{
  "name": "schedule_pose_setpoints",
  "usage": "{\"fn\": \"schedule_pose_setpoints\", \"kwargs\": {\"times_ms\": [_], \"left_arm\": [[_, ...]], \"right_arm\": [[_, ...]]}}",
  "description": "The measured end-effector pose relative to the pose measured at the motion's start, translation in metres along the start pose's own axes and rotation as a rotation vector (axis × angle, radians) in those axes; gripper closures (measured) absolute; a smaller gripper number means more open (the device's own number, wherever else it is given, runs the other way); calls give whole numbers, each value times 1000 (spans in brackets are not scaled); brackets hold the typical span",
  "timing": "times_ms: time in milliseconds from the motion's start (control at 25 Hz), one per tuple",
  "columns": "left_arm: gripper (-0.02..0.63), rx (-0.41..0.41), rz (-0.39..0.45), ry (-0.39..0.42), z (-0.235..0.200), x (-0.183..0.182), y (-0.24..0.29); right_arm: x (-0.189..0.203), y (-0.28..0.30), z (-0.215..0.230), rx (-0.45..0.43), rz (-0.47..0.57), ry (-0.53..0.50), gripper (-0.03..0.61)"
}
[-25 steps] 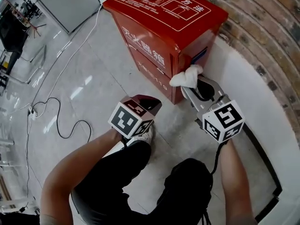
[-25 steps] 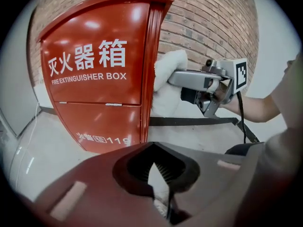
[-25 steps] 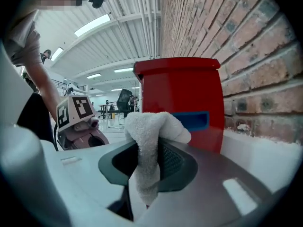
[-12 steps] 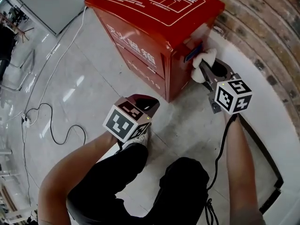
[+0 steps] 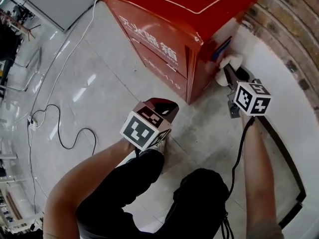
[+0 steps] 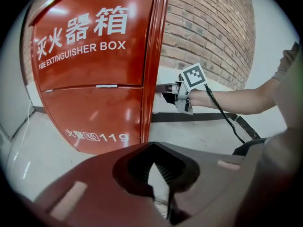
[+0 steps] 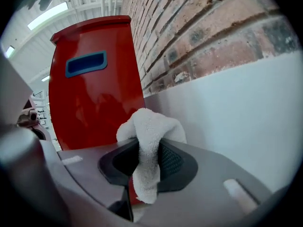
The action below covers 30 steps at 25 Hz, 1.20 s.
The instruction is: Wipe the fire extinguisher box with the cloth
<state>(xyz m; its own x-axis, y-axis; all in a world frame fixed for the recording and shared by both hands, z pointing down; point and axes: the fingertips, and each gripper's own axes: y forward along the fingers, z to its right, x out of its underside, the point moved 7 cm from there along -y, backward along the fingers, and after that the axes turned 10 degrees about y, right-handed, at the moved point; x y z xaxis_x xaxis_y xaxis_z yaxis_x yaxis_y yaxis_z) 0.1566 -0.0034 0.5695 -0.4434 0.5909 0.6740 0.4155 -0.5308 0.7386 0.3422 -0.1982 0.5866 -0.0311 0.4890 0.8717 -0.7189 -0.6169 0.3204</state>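
Observation:
The red fire extinguisher box (image 5: pixel 164 39) stands on the floor against a brick wall; its front (image 6: pixel 90 79) fills the left gripper view. My right gripper (image 5: pixel 225 72) is shut on a white cloth (image 5: pixel 230 62) and holds it against the box's right side, just below a blue recessed handle (image 5: pixel 223 48). In the right gripper view the cloth (image 7: pixel 149 131) bunches between the jaws, with the red side (image 7: pixel 94 98) close ahead. My left gripper (image 5: pixel 164 106) hangs low in front of the box, shut and empty (image 6: pixel 155 167). From there the right gripper (image 6: pixel 173 90) shows at the box's edge.
The brick wall (image 5: pixel 294 29) with a white base band (image 5: pixel 279 83) runs behind and right of the box. A black cable (image 5: pixel 60 128) loops over the grey floor at left. A grey panel (image 5: pixel 55 4) leans at top left. My legs and a shoe (image 5: pixel 157 146) are below.
The right gripper has carried the cloth from the box's front corner further back along its right side, toward the wall. The left gripper has sunk slightly and stays shut.

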Motion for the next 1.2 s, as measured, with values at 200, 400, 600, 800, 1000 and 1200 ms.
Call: {"fn": "schedule_pose_setpoints", "kwargs": {"times_ms": [200, 400, 600, 800, 1000, 1200], "left_arm": [[614, 0, -3, -32, 8, 6, 2], [614, 2, -35, -29, 20, 13, 4], [614, 4, -61, -11, 28, 14, 5], [614, 14, -79, -8, 33, 16, 11], [614, 29, -91, 3, 31, 20, 19], [614, 41, -79, -20, 23, 25, 27]], "right_arm": [[26, -6, -19, -62, -45, 19, 462], [48, -15, -49, -140, -68, 16, 462], [71, -26, -81, -281, -114, -77, 460], [99, -27, -96, -372, -174, -129, 460], [119, -15, -82, -334, -199, -133, 460], [121, 4, -43, -246, -195, -84, 460]]}}
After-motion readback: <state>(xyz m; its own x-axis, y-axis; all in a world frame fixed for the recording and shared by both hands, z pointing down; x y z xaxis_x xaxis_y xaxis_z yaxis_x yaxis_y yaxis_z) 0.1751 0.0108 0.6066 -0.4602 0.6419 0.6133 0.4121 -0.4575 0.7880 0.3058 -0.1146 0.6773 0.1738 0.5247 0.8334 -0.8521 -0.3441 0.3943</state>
